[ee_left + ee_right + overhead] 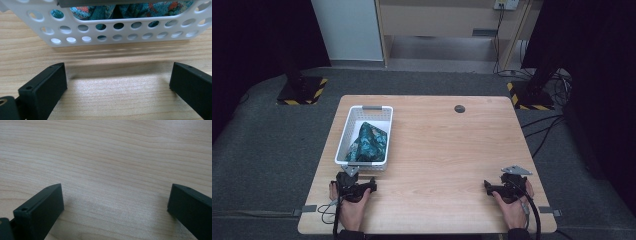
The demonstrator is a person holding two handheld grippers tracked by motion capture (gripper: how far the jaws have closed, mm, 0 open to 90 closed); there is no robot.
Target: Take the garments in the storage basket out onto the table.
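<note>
Cloth (369, 143), crumpled and printed in teal with darker and reddish patches, lay in a heap inside the white plastic basket (343, 142), toward its near end. That basket was rectangular with rounded corners, its walls pierced by rows of oval holes, and it stood by the left edge of the table (442, 150), whose top was pale wood with a fine straight grain. A small dark round disc (459, 108) sat near the far edge of the table.

Your left gripper (355, 186) rested near the table's near left corner, just short of the basket's near wall, and your left hand (351, 207) held it from behind. In the left gripper view its matte black, blocky jaws stood wide apart over bare wood, with the perforated basket wall (120, 30) straight ahead and the cloth (100, 11) showing through the holes.

Your right gripper (504, 187) sat near the near right corner in your right hand (514, 207), a grey three-cornered plate on top. Its jaws were likewise spread wide with nothing between them. No writing or label could be read anywhere.
</note>
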